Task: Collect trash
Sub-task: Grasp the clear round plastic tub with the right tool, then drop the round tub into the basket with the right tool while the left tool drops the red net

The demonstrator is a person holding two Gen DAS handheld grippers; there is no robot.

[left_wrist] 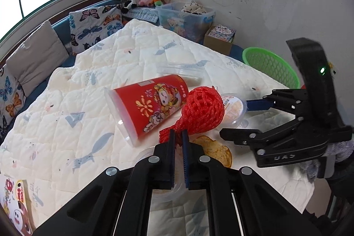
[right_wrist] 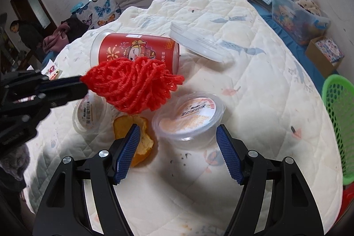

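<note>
left gripper pinches the red mesh net by its tail, lifting it above the quilt, prob for the green basket. right gripper gapes empty near a lidded cup.

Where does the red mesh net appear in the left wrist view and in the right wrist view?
Left wrist view: red mesh net at centre, its tail pinched in the left gripper.
Right wrist view: left of centre, lifted above the orange peel.
Shared landmark: the red can lying just behind it.
</note>
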